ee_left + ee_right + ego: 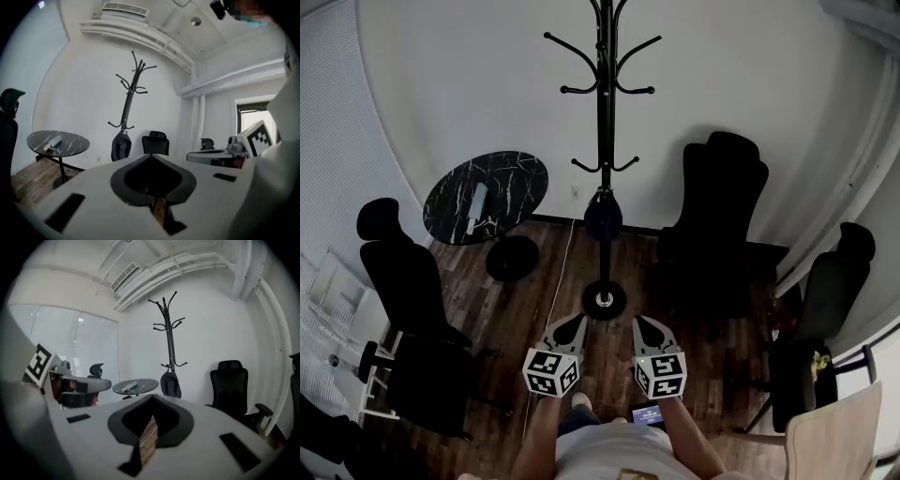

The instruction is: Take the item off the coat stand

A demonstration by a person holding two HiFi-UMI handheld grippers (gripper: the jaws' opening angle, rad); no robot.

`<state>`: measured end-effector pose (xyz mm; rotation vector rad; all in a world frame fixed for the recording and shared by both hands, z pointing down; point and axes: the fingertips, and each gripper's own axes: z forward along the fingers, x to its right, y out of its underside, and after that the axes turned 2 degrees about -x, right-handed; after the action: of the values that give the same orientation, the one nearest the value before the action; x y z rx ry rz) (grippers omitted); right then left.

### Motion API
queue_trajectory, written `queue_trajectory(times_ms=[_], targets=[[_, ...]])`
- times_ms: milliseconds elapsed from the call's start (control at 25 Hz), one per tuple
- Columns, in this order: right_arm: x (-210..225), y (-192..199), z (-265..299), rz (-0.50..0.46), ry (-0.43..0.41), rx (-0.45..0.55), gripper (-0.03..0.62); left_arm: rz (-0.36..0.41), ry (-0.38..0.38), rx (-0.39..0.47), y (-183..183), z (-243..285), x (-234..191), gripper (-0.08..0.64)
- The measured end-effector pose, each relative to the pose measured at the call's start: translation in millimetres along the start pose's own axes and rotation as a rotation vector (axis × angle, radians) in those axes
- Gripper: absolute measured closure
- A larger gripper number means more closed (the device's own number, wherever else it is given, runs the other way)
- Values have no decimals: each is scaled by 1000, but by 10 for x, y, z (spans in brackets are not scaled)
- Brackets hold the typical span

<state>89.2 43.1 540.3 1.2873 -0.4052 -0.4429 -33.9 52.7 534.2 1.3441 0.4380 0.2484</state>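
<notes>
Closest to me, the person holds the left tool (572, 325) and the right tool (646, 325) side by side, low in front of the body. Both have their jaws pressed together with nothing between them, and seem to be aimed forward in readiness rather than reaching. Just beyond their tips, the coat stand (605, 141) rests its round base on the wooden floor (534, 309). The dark bag (603, 216), the item to take, hangs from a low hook against the pole, apart from both tools. A tool will probably have to open before gripping it. Farther off, a black marble tabletop (511, 178) stands left of the stand and a black office chair (722, 202) stands right of it.
</notes>
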Motion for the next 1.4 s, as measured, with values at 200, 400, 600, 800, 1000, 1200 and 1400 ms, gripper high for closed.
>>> queue_trajectory(times_ms=[200,400,600,800,1000,1200,1400], targets=[[-77,-7,-30,-6,-17,-4,581,19,9,-4,-22,-15,85,540],[-143,23,-46,1,-42,-15,581,20,3,-8,-9,-36,109,540],[-210,-59,-120,46,-89,49,581,27,-19,-11,0,-108,119,540],[-279,-9,-143,43,-126,42,580,34,-54,-15,31,-195,105,540],[-362,11,-113,-84,-126,25,581,49,-73,-14,11,-241,106,540],[-348,16,1,-38,-142,18,581,31,-80,18,-97,-202,43,540],[-263,35,220,-20,-154,-1,581,17,-66,15,-82,4,-47,540]])
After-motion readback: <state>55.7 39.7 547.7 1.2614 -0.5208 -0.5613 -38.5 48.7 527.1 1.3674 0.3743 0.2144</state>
